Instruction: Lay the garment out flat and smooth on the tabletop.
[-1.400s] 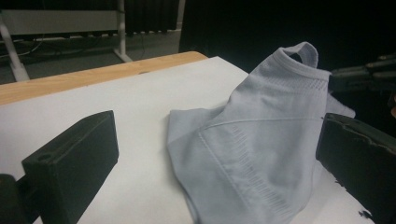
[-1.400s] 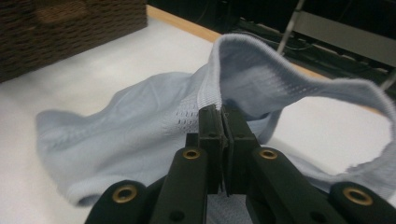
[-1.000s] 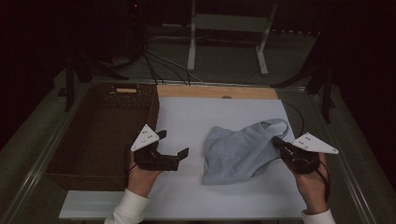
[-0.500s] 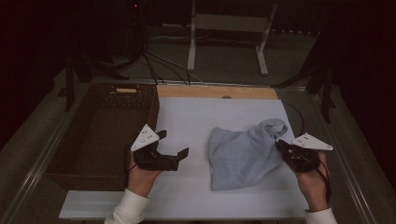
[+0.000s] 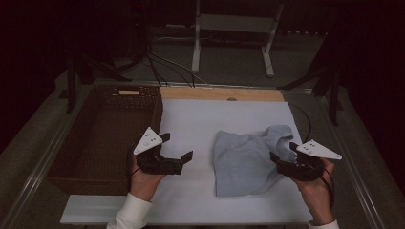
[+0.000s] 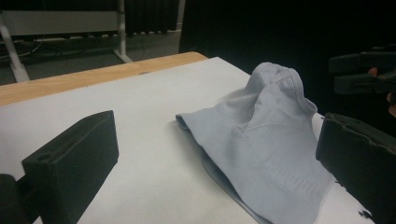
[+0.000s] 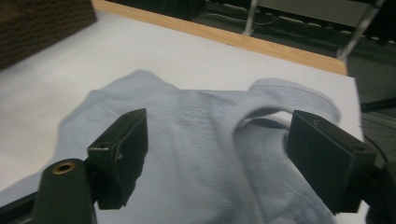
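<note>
right gripper (image 5: pixel 282 156): jaws standing wide apart, gripping nothing, hovering at the right edge of the pale grey garment (image 5: pixel 248 160). in the right gripper view, cloth lying between and beyond the two black jaws; cannot tell whether the pads are touching the fabric. gripper (image 7: pixel 219 158) being held in a hand (image 5: pixel 315 188) coming in from the near right, grey three-cornered plate riding on top.

left gripper (image 5: pixel 175 147): jaws also spread wide, holding nothing, pointing right toward the garment and staying clear of it, bare surface lying between. in the left gripper view, garment (image 6: pixel 266 144) sitting ahead between the two jaws, well beyond their tips. gripper being held in a hand (image 5: pixel 143 179) with a white sleeve (image 5: pixel 129 214) entering from the near left.

garment: lying crumpled on the right half of the white table surface (image 5: pixel 205 119), flat at its near left part, bunching up into a raised fold at its far right corner, rimmed opening showing there.

surroundings: brown woven basket (image 5: pixel 102 136) standing at the left, just beside the white surface, left gripper hovering near its right wall. wooden strip (image 5: pixel 222 94) running along the far edge of the surface. metal stand legs (image 5: pixel 231 38) and cables (image 5: pixel 162 67) lying on the dark floor beyond.
</note>
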Action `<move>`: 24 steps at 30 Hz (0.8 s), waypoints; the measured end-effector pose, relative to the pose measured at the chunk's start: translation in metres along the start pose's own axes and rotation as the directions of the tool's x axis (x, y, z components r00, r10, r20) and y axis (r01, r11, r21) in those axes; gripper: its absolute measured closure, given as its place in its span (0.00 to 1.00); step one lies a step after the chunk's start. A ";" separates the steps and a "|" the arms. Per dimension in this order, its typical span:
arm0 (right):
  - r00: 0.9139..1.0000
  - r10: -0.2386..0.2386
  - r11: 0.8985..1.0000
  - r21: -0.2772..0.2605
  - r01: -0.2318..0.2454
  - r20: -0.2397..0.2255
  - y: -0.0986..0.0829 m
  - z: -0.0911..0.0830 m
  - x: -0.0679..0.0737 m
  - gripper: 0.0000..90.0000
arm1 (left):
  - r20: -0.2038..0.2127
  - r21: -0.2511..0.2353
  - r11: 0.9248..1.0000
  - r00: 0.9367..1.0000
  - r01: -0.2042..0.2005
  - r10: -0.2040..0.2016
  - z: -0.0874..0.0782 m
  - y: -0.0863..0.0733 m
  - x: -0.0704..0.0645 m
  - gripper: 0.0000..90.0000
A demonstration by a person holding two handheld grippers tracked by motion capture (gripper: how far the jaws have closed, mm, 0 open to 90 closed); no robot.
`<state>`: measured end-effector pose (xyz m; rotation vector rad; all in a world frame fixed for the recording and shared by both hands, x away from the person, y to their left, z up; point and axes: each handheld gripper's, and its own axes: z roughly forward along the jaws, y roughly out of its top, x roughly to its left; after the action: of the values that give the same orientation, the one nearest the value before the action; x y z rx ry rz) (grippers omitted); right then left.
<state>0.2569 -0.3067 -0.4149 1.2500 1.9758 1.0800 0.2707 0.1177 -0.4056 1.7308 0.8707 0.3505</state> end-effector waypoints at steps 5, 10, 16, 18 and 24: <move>0.999 -0.018 1.000 -0.022 0.018 -0.030 -0.002 -0.004 0.011 0.21 | 0.000 0.000 1.000 1.000 -0.001 0.001 0.000 0.000 0.000 0.01; 0.997 -0.038 0.999 -0.036 0.036 -0.061 -0.004 -0.009 0.023 0.21 | 0.000 0.001 1.000 1.000 -0.002 0.002 0.000 0.000 0.000 0.01; 0.992 -0.057 0.997 -0.051 0.052 -0.108 -0.008 -0.011 0.038 0.20 | 0.001 0.002 1.000 1.000 -0.003 0.003 0.001 0.000 -0.001 0.01; 0.991 -0.056 0.998 -0.046 0.051 -0.124 -0.010 -0.010 0.043 0.20 | 0.002 0.001 1.000 1.000 -0.003 0.003 0.000 0.000 -0.001 0.01; 0.984 -0.053 0.998 -0.042 0.047 -0.168 -0.017 -0.007 0.055 0.19 | 0.002 0.001 1.000 1.000 -0.004 0.004 0.000 0.000 -0.001 0.01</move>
<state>0.2204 -0.2632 -0.4279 1.1146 2.0897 1.2277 0.2703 0.1168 -0.4056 1.7332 0.8666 0.3512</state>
